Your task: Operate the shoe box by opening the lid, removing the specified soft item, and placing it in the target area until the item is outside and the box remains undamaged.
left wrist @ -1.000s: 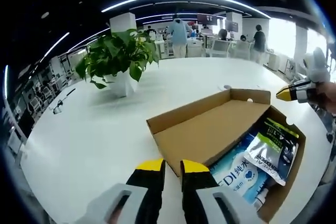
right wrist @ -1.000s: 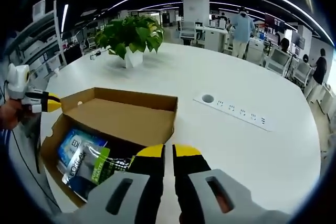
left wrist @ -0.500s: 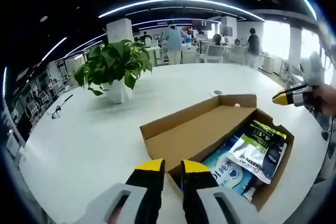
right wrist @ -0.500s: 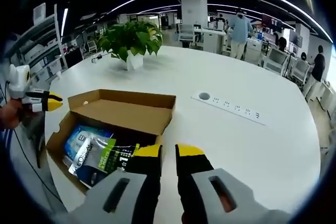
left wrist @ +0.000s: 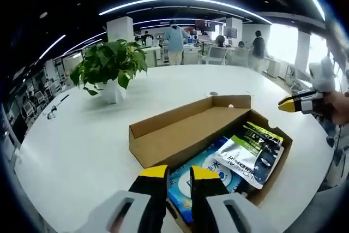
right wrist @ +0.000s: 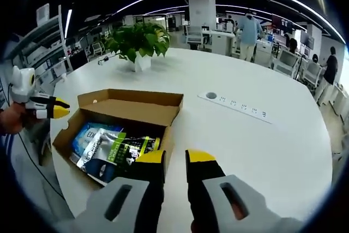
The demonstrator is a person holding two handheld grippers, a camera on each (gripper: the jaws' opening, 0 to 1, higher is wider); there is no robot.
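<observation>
On the white surface (left wrist: pixel 76 151) the shoe box (left wrist: pixel 180 135) sits open, pouches (left wrist: pixel 251 148) inside at five o'clock. Both grippers (left wrist: pixel 173 174) (right wrist: pixel 168 159) hover, jaws nearly together, empty. Next: pinch the top pouch.

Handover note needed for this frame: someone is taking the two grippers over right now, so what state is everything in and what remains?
Left gripper: jaws nearly together, holding nothing, poised over the near end of the shoe box.
Right gripper: jaws nearly together, empty, at the box's near edge.
Box: on the white table, lid already folded open and standing up along one side; cardboard looks intact.
Inside: a blue packet with a green-and-silver pouch lying partly on top of it.
Done: lid opened.
Left: grip the soft item, lift it out, set it on the table outside the box.
</observation>
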